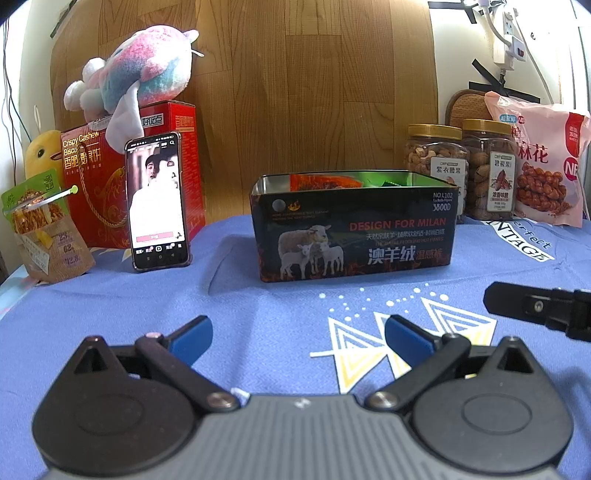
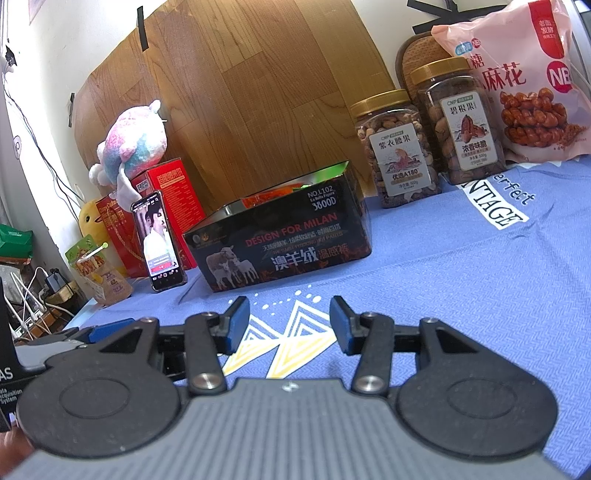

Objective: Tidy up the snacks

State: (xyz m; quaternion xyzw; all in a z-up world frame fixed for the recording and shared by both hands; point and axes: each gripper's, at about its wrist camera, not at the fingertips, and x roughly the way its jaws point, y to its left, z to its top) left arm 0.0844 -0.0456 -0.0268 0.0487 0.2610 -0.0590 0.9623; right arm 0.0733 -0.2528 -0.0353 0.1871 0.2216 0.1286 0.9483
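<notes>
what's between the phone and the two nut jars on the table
The open black tin with snack packets inside sits on the blue cloth between the phone and the nut jars; both wrist views show it.

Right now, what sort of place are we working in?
Probably a home room, on a table or bed under a blue printed cloth. A plush toy sits on a red biscuit box, a phone plays video, and a power strip hangs on the wall.
</notes>
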